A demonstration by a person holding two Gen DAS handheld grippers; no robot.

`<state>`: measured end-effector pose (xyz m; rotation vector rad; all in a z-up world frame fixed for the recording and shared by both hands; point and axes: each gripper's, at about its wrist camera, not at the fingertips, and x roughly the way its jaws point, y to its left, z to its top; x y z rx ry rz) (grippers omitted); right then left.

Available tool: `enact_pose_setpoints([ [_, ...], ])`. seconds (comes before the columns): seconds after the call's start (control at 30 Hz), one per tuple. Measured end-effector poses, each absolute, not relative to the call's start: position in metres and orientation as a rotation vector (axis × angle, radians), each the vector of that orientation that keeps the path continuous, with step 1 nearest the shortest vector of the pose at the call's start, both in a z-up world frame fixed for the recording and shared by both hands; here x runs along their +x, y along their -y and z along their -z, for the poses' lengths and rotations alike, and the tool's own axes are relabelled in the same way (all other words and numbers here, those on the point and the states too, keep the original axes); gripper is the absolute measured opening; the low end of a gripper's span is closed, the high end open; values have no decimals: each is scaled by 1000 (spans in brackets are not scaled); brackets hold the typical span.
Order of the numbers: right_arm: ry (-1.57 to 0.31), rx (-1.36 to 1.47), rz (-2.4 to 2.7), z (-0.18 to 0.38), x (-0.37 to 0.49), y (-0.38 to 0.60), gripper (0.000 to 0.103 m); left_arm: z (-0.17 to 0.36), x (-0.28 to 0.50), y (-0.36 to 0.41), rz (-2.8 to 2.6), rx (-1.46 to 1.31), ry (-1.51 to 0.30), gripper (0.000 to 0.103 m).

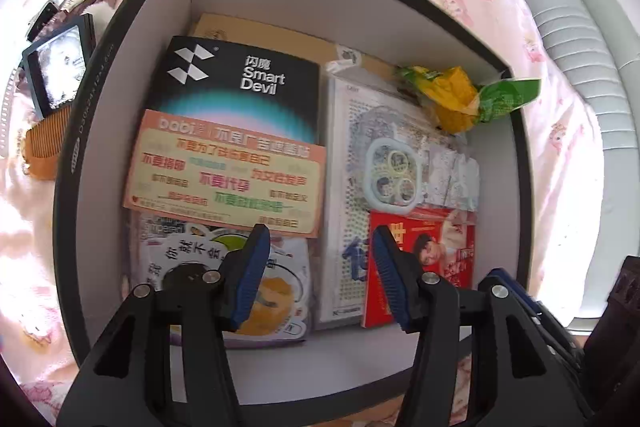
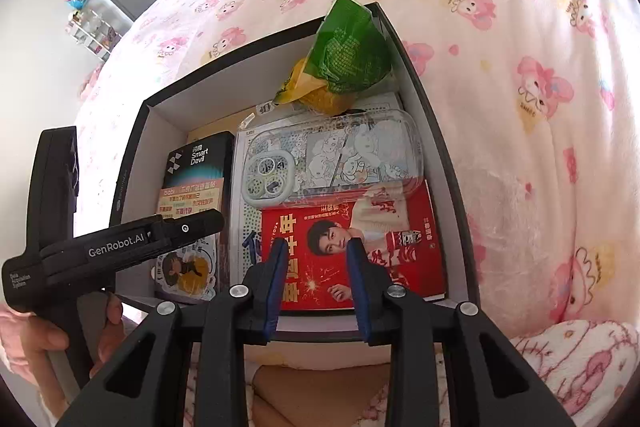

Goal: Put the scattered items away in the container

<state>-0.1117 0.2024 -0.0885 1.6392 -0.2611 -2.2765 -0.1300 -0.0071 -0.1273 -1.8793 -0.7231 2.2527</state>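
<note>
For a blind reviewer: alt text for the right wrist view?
Open right claw hovers empty over a dark box on pink bedding, holding a red booklet, clear phone case, black Smart Devil box and green snack bag.

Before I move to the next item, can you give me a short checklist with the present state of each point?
1. Left gripper open and empty: ok.
2. Right gripper open and empty: ok.
3. Clear plastic phone case lying inside the black cardboard box: ok.
4. Green and yellow snack bag fully below the box rim: not ok, it sticks up at the corner.
5. All items gathered: not ok, a brown wooden comb and a black-framed mirror lie outside on the pink blanket.
</note>
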Motion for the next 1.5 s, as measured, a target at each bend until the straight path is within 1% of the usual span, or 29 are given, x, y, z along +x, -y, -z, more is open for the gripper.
enact_pose_setpoints([
  [0.07, 282, 1635, 2268, 87, -110, -203, 26, 127, -130, 6, -2193, -1848, 759, 54],
  [0.17, 259, 1617, 2273, 84, -105, -201, 26, 134, -131, 1, -2099, -1869, 787, 54],
  [0.4, 239, 1625, 2257, 85, -106, -193, 26, 127, -135, 7, -2252, -1920, 702, 54],
  [0.5, 223, 1622, 2243, 86, -109, -189, 26, 124, -135, 15, -2207, -1870, 807, 54],
  [0.57, 205, 1621, 2235, 86, -111, -184, 26, 116, -137, 22, -2224, -1832, 835, 54],
  [0.67, 110, 1612, 2206, 84, -116, -170, 26, 97, -160, 29, -2283, -1830, 723, 53],
  [0.73, 34, 1600, 2180, 83, -121, -155, 26, 86, -175, 36, -2330, -1823, 619, 54],
  [0.83, 15, 1608, 2117, 90, -132, -135, 26, 90, -196, 40, -2371, -1883, 460, 54],
  [0.93, 4, 1632, 2077, 102, -143, -115, 26, 99, -210, 41, -2372, -1934, 421, 52],
  [1.07, -4, 1651, 2033, 114, -147, -98, 26, 96, -199, 31, -2381, -1909, 341, 55],
  [1.17, 15, 1670, 2050, 118, -149, -97, 27, 97, -201, 23, -2323, -1869, 343, 55],
  [1.27, 22, 1666, 2105, 116, -151, -104, 27, 101, -196, 9, -2332, -1870, 275, 55],
  [1.37, -10, 1669, 2163, 115, -153, -112, 27, 112, -199, 8, -2303, -1932, 280, 55],
  [1.5, 29, 1705, 2163, 120, -156, -123, 27, 126, -202, 10, -2265, -2016, 297, 55],
])
